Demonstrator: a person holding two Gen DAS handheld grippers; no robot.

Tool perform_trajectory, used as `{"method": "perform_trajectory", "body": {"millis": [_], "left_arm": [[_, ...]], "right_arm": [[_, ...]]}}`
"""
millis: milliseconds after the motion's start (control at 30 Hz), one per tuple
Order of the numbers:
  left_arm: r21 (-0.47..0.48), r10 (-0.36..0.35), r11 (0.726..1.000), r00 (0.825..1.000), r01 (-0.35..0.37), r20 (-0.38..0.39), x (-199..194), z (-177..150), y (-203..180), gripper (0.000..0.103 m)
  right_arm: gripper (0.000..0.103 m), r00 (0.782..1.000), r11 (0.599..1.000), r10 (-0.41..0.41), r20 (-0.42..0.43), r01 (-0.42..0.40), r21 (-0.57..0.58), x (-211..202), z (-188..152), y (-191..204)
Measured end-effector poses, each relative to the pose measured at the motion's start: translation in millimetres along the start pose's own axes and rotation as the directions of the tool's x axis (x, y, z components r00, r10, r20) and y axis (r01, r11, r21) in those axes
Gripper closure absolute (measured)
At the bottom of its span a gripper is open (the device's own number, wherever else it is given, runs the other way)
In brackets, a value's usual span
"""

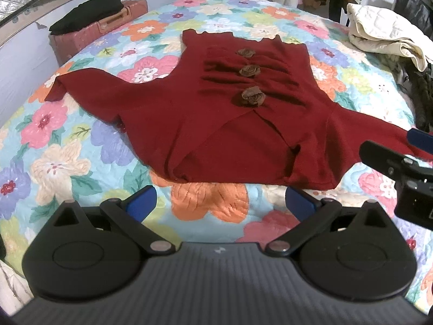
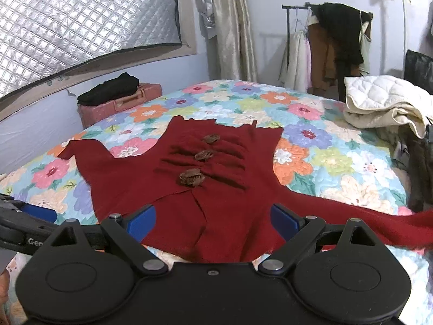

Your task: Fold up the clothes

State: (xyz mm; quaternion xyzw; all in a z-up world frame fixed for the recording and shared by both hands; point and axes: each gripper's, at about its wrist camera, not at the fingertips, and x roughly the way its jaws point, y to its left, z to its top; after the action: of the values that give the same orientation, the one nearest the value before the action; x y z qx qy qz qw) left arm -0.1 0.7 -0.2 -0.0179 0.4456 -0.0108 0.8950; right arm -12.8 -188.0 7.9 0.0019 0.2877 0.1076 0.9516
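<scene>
A dark red top (image 1: 222, 124) lies spread flat on the floral quilt (image 1: 81, 162), sleeves out to both sides, with three brown fabric roses (image 1: 250, 70) down its front. My left gripper (image 1: 222, 203) hangs open over the quilt just short of the top's near hem, nothing between its blue pads (image 1: 143, 203). The right gripper (image 1: 406, 149) shows at the right edge beside the right sleeve. In the right wrist view, the right gripper (image 2: 213, 220) stands open above the red top (image 2: 189, 189) near its hem, pads apart from the cloth. The left gripper (image 2: 27, 216) sits at the left edge.
A pink suitcase (image 2: 140, 96) with a folded black garment (image 2: 111, 88) on it sits at the bed's far left. A cream quilted blanket (image 2: 379, 103) and dark clothes (image 2: 419, 162) pile up at the right. A clothes rack (image 2: 330, 43) stands behind the bed.
</scene>
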Motion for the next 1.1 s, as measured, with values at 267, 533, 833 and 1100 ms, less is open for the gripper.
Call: {"method": "perform_trajectory", "body": {"millis": [267,533,833,1100], "left_arm": [[-0.004,-0.009,1.0,1.0,0.009,-0.006,0,-1,2,0.0],[-0.009,-0.018,1.0,1.0,0.018,-0.012,0,-1,5,0.001],[-0.026,-0.02,0.999,1.0,0.02,-0.022,1,-1,10,0.001],[-0.028,-0.015,0.999,0.999,0.014,-0.035,2,-2,9,0.001]], "right_arm": [[0.009,0.998,1.0,0.008,-0.064,-0.006,0.03,5,1,0],[0.009,0.998,1.0,0.005,-0.062,-0.004,0.024,6,-3,6],[0.009,0.997,1.0,0.005,-0.072,-0.003,0.019,7,-2,9],[0.009,0.997,1.0,0.002,-0.082,-0.001,0.012,8,-2,11]]}}
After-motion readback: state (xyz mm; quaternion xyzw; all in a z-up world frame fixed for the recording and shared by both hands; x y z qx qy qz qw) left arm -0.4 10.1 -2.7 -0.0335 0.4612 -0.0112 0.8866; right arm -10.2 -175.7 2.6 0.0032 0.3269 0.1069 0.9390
